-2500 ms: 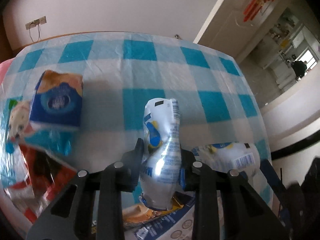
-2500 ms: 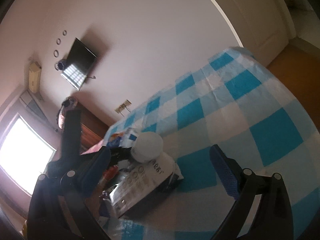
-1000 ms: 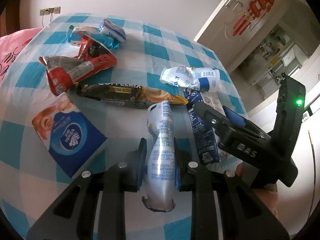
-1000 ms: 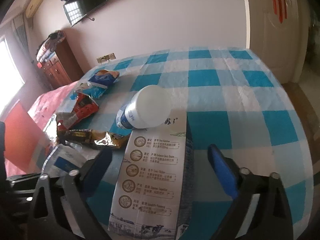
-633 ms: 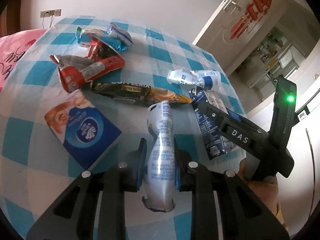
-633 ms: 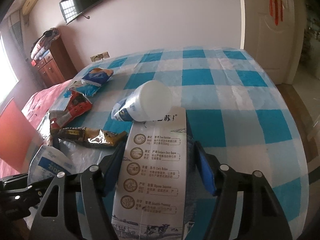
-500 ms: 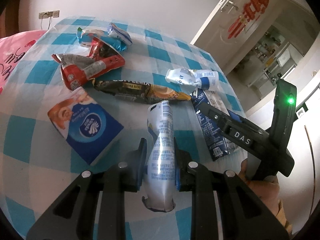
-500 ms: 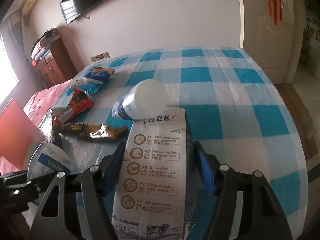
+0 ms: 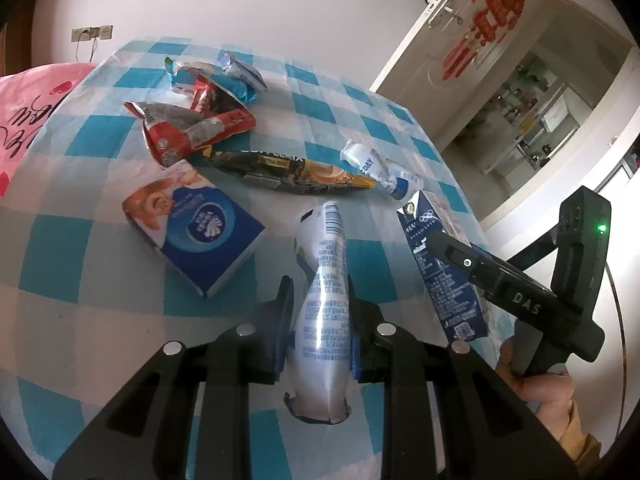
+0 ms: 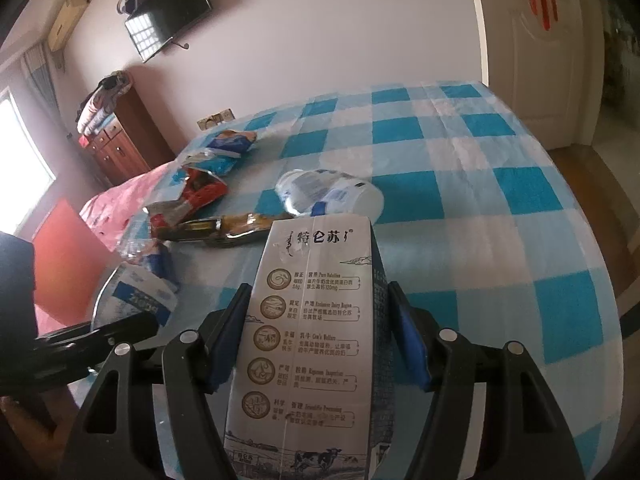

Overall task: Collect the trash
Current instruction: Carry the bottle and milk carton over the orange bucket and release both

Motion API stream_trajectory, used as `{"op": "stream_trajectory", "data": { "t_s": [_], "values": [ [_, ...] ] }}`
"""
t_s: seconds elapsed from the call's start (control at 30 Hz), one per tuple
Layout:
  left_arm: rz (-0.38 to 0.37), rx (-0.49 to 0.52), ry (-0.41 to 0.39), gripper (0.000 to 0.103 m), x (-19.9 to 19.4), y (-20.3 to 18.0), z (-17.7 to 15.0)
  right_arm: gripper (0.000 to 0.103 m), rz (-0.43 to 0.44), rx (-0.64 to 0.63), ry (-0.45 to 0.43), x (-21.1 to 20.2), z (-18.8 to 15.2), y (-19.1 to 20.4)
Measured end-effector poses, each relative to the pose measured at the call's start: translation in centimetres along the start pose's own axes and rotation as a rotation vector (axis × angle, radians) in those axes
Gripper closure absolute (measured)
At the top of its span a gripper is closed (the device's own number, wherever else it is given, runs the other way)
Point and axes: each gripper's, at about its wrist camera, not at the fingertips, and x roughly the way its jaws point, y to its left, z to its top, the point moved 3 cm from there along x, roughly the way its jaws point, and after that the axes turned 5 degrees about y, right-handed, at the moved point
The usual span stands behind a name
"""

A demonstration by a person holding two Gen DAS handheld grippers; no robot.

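Note:
My left gripper (image 9: 318, 312) is shut on a crushed white-and-blue plastic bottle (image 9: 326, 280) and holds it above the checked table. My right gripper (image 10: 318, 328) is shut on a white-and-blue milk carton (image 10: 316, 320), lifted off the table; the carton also shows in the left wrist view (image 9: 440, 264). Left on the table are a second crushed bottle (image 10: 332, 194), a brown coffee sachet (image 9: 296, 170), a red wrapper (image 9: 192, 132), a blue snack bag (image 9: 236, 76) and a blue tissue pack (image 9: 196, 226).
The blue-and-white checked tablecloth (image 10: 480, 216) covers a round table. A pink bed (image 9: 24, 96) lies past its left edge. A white door (image 10: 536, 52) stands at the right, and a wooden dresser (image 10: 120, 136) by the far wall.
My right gripper has shut on the milk carton and raised it from the table. My left gripper has pulled back and up with the bottle still in it.

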Motion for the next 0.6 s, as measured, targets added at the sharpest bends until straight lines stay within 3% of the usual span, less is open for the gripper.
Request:
{"op": "stream_trajectory", "data": {
  "t_s": [0.6],
  "values": [
    [-0.028,-0.001,-0.159,0.078,-7.5,2.0,1.1,0.036,0.126,-0.045,-0.016,-2.7,2.2,7.3]
  ]
}}
